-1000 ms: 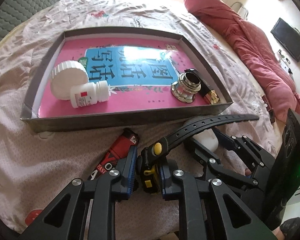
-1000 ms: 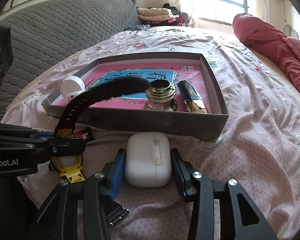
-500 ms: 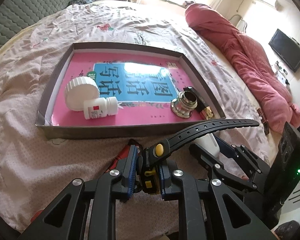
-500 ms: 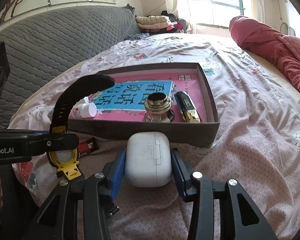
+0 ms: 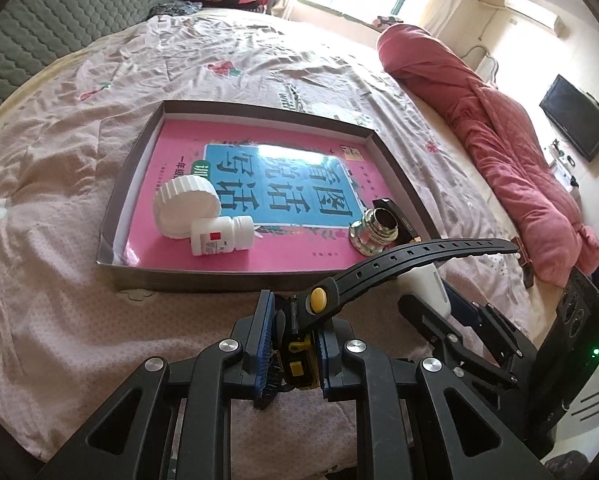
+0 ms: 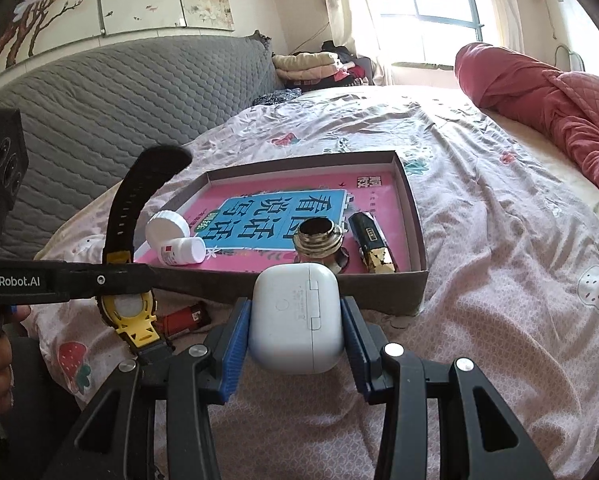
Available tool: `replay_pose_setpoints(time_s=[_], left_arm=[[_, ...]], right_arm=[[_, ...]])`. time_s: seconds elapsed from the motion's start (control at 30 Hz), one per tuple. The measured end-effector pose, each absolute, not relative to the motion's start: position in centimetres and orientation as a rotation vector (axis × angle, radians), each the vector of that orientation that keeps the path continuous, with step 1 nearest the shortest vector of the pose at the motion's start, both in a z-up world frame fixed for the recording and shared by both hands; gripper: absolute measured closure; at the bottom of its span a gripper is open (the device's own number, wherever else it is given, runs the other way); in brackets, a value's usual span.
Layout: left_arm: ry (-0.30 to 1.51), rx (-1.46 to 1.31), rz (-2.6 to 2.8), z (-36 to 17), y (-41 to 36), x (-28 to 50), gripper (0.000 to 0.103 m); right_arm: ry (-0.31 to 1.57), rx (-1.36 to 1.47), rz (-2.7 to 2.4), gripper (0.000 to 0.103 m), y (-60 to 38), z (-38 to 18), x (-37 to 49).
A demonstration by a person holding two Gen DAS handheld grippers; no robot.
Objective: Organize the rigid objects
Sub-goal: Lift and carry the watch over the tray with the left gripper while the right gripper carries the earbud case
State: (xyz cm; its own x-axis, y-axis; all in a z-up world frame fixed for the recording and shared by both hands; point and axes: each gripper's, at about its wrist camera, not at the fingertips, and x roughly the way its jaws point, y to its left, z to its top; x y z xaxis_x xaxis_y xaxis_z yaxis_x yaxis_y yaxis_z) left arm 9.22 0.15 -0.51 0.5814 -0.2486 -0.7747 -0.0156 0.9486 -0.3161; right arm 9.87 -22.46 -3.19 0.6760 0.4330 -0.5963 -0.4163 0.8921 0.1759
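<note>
A bed (image 5: 79,220) with a pink flowered sheet fills both views. A red quilt (image 5: 499,128) lies rolled along its far right side, and a grey padded headboard (image 6: 111,92) stands at the left.

On the sheet lies a shallow grey tray (image 5: 111,208), and a pink book (image 5: 299,184) with a blue title panel covers its floor. 4 things are on the book: a white lid (image 5: 185,204) standing on its edge at the near left, a white bottle (image 5: 221,236) lying on its side and touching the lid, a silver metal cap (image 5: 375,230) at the near right, and a black and gold case (image 6: 371,242) just beside the cap, along the right wall.

The left gripper (image 5: 293,346) is above the sheet in front of the tray. Its jaws are closed on the yellow body of a watch (image 5: 399,262), and the black strap sticks out toward the right, over the near right corner of the tray.

The right gripper (image 6: 295,320) is just beside it. Its jaws grip a white earbud case (image 6: 295,316) by its 2 sides, in front of the near wall of the tray.

A red item (image 6: 183,316) lies on the sheet before the tray, under the watch; I cannot tell what it is.
</note>
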Motion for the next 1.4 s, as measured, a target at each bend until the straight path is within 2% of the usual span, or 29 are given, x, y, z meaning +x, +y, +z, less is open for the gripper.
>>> replay_pose_setpoints(time_s=[1.4], left_arm=[[0.804, -0.274, -0.103, 3.3, 0.7, 9.4, 0.084]], right_arm=[[0.572, 0.121, 0.422, 0.059, -24.2, -1.3, 10.5]])
